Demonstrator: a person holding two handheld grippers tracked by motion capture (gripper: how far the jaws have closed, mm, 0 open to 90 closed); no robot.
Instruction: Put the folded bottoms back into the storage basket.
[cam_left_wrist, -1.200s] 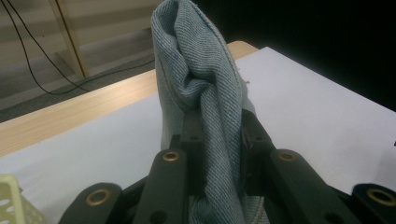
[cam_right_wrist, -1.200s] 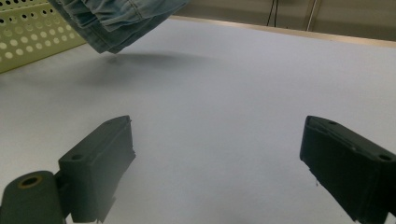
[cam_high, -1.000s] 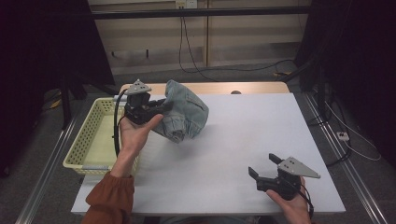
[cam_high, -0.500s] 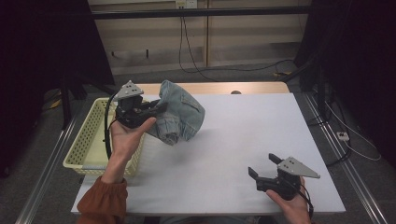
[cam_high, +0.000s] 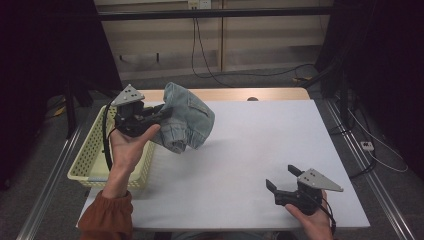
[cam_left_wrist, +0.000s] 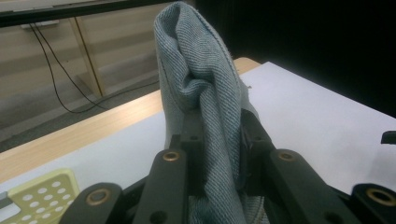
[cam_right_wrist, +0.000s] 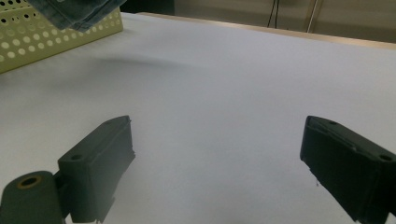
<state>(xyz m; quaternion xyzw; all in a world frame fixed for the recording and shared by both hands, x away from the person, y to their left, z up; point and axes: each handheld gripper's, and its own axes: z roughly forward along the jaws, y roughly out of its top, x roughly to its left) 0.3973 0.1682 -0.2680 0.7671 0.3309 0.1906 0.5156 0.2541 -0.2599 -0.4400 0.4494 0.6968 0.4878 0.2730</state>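
Up at the bench's left edge, the left gripper (cam_high: 162, 112) is clamped on a bunched fold of light-blue denim garment (cam_high: 187, 117), held off the bench (cam_high: 260, 145) beside the yellow basket (cam_high: 92, 155). Right gripper (cam_high: 285, 180) rests low, jaws wide apart, holding nothing.

Basket (cam_high: 90, 160) at table (cam_high: 260, 150) left edge; jeans (cam_high: 187, 117) beside it.

Basket and counter by the wall

A pale yellow perforated basket (cam_high: 90, 155) sits at the white counter's (cam_high: 260, 145) left edge; black cables (cam_high: 215, 60) trail along the floor behind.
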